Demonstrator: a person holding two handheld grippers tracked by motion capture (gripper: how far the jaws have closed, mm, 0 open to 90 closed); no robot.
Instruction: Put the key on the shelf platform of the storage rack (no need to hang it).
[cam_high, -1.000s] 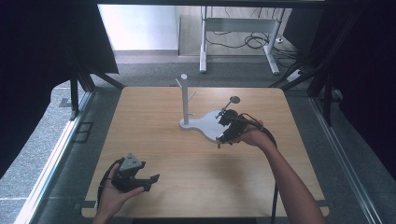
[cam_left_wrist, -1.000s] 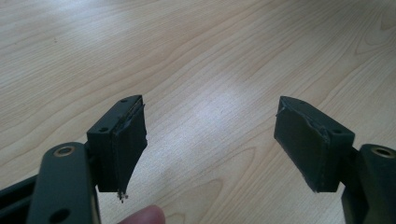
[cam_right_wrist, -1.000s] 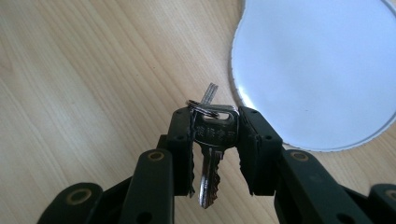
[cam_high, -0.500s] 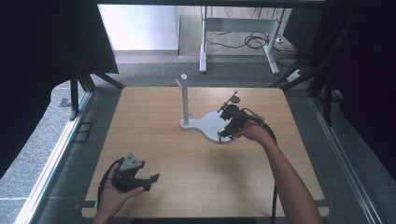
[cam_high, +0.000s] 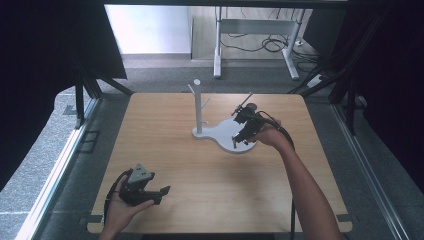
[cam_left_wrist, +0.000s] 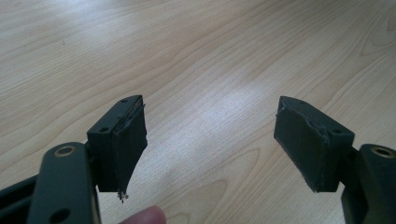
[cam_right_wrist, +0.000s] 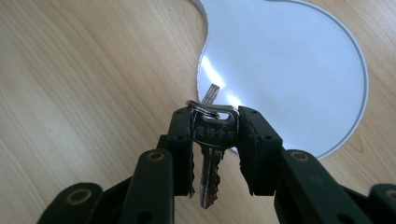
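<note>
A white key stand has an upright post with pegs (cam_high: 198, 107) and a flat rounded base (cam_high: 225, 134), set at the middle of the far half of the wooden table (cam_high: 165, 150). My right gripper (cam_high: 240, 139) hovers over that base, pointing down. Seen from the right gripper view, my right gripper (cam_right_wrist: 215, 135) is shut on a silver key (cam_right_wrist: 212, 140) with a ring at its head, blade hanging toward the camera, above the base (cam_right_wrist: 289, 60). Near the front left edge my left gripper (cam_high: 162, 192) rests in a hand. In its own view the left gripper (cam_left_wrist: 210, 149) is open, with bare wood between the jaws.
A fingertip (cam_left_wrist: 144, 217) shows below the left jaws. Dark curtains and metal rails flank the table. A desk frame with cables (cam_high: 255, 35) stands on the floor beyond the far edge. Bare wood lies between the two hands.
The right hand has shifted slightly over the stand's base, still holding the key. The left hand has stayed put.
</note>
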